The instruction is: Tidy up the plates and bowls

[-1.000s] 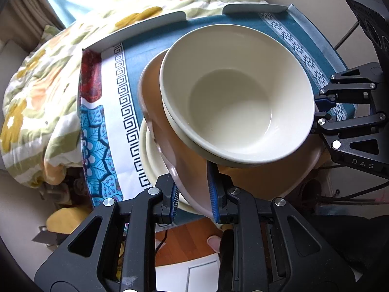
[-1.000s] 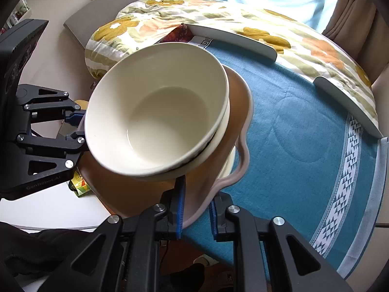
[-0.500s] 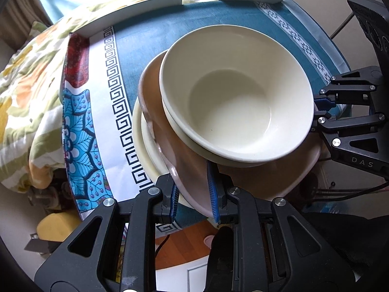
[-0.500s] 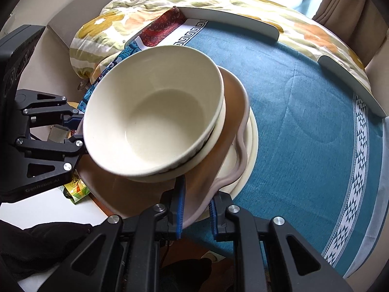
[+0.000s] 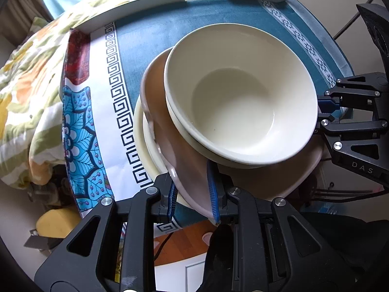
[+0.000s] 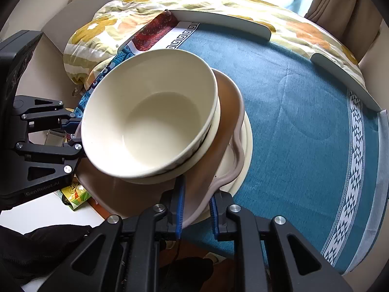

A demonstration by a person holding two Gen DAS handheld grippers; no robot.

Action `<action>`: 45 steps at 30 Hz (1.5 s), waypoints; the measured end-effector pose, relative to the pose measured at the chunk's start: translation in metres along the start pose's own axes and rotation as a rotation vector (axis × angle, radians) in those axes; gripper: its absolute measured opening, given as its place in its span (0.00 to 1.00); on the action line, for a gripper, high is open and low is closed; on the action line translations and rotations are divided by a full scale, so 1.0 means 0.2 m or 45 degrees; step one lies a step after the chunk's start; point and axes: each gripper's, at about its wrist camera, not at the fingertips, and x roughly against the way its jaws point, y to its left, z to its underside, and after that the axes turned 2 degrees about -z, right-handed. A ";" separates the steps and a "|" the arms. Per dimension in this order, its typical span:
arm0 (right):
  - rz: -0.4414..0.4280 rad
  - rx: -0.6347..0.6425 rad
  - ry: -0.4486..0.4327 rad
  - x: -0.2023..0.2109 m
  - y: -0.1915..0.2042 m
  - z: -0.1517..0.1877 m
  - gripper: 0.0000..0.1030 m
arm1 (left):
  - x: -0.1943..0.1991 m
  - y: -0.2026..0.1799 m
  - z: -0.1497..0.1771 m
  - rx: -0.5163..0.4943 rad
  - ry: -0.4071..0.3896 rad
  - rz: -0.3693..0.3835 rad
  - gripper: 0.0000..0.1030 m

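A cream bowl [image 5: 240, 97] sits nested in a second cream bowl on a wavy-edged pink plate [image 5: 180, 160]. My left gripper [image 5: 192, 194] is shut on the pink plate's near edge. My right gripper [image 6: 195, 206] is shut on its opposite edge, and it shows at the right of the left wrist view [image 5: 328, 112]. The stack in the right wrist view has the bowl [image 6: 155, 119] on the pink plate [image 6: 226, 150]. It is held just above a cream plate [image 5: 143, 136] lying on the blue tablecloth [image 6: 304, 121]; the cream plate also shows in the right wrist view [image 6: 246, 150].
White curved rails [image 6: 223, 22] edge the table's far side. A flowered quilt [image 6: 121, 29] lies beyond. A patterned cloth [image 5: 80, 131] hangs at the table's left edge. The left gripper's body [image 6: 41, 143] stands at the left of the right wrist view.
Both grippers have carried the pink plate with its bowls further over the table, so the cream plate now lies under it.
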 end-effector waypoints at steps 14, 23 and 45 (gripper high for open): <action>0.000 -0.071 0.098 0.00 -0.02 -0.03 0.17 | 0.02 0.01 -0.04 -0.022 0.118 -0.025 0.18; 0.000 -0.148 0.093 0.10 -0.04 -0.02 0.17 | 0.12 0.01 -0.04 -0.042 0.115 -0.044 0.19; 0.045 -0.292 -0.266 0.79 0.05 0.33 0.45 | 0.92 -0.27 0.34 0.306 -0.416 -0.171 0.77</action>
